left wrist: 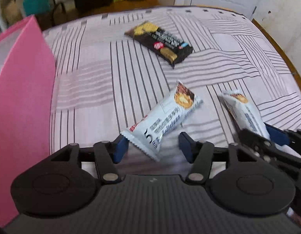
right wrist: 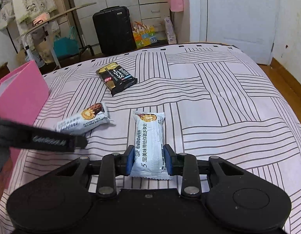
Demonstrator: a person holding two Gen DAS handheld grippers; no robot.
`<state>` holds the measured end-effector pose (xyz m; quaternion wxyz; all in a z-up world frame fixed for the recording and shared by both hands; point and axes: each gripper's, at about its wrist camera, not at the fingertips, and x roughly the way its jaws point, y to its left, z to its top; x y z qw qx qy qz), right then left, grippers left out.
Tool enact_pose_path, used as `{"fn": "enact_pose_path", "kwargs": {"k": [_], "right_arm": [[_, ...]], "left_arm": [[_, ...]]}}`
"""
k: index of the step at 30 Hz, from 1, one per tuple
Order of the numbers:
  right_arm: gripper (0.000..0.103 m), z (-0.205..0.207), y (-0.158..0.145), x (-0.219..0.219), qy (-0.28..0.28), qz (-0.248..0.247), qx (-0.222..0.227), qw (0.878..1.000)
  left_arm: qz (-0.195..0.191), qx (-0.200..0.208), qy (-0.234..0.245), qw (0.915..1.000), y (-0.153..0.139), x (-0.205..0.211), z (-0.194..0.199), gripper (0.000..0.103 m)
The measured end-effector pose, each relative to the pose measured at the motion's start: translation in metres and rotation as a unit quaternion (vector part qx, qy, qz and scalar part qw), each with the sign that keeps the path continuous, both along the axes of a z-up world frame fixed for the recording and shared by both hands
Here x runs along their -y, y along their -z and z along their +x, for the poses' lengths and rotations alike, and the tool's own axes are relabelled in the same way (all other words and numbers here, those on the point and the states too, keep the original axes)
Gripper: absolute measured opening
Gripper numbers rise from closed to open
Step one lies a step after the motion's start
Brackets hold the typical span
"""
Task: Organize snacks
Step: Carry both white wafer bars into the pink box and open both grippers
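Now two snacks are being picked up for the pink box (left wrist: 23,97), I think. Far left of the left jaws stands that box, its inside hidden. The left gripper (left wrist: 153,147) is half open. One white snack pack (left wrist: 162,120) pokes in between its blue pads, but they do not squeeze it. It looks puffy and slippery, with a cookie picture. Further ahead lies a black snack pack (left wrist: 160,42) on the striped sheet (left wrist: 92,97). The right gripper (right wrist: 149,160) is squeezed tight on the second white snack pack (right wrist: 149,142). Next, the left jaws likely need to close, then carry to the box.
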<state>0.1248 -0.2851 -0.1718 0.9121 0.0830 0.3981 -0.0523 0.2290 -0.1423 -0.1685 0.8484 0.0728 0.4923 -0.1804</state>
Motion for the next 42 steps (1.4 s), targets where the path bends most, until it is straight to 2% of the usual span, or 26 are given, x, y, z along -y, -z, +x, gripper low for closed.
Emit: {"fn": "enact_pose_path", "kwargs": {"k": [2, 3, 4, 9, 17, 21, 26, 29, 32, 38, 42], "right_arm": [[0.036, -0.002, 0.001, -0.002, 0.001, -0.005, 0.004, 1.000], [0.036, -0.003, 0.001, -0.002, 0.004, -0.005, 0.006, 1.000], [0.036, -0.003, 0.001, -0.003, 0.010, -0.003, 0.007, 1.000], [0.036, -0.008, -0.004, -0.015, 0.018, -0.022, 0.001, 1.000], [0.036, -0.038, -0.030, -0.035, -0.004, -0.028, 0.009, 1.000], [0.036, -0.056, -0.048, -0.040, -0.018, -0.009, 0.015, 1.000], [0.036, -0.074, -0.061, -0.044, -0.021, 0.040, 0.011, 0.999], [0.036, -0.084, -0.066, -0.052, -0.033, 0.033, 0.012, 0.999], [0.036, -0.093, -0.073, -0.056, -0.042, 0.039, 0.007, 0.998], [0.036, -0.104, -0.102, -0.065, -0.093, 0.058, 0.006, 0.994], [0.036, -0.108, -0.121, -0.077, -0.124, 0.048, 0.003, 0.991]], "left_arm": [[0.001, 0.019, 0.003, 0.9998, 0.002, 0.002, 0.000, 0.046], [-0.006, 0.023, 0.005, 0.9997, 0.001, 0.001, -0.002, 0.027], [-0.013, 0.025, 0.007, 0.9996, -0.001, 0.001, -0.003, 0.014], [-0.040, 0.011, -0.013, 0.9991, -0.008, -0.009, -0.013, 0.013], [-0.064, 0.029, -0.037, 0.9969, -0.036, -0.035, -0.051, 0.013], [-0.056, 0.031, -0.041, 0.9971, -0.052, -0.045, -0.072, 0.013], [-0.082, 0.013, -0.050, 0.9953, -0.065, -0.060, -0.090, 0.013], [-0.075, 0.008, -0.045, 0.9961, -0.072, -0.065, -0.102, 0.013], [-0.098, -0.014, -0.040, 0.9943, -0.080, -0.078, -0.111, 0.013], [-0.103, -0.012, -0.031, 0.9941, -0.107, -0.108, -0.134, 0.013], [-0.108, 0.004, -0.037, 0.9935, -0.125, -0.126, -0.147, 0.013]]}}
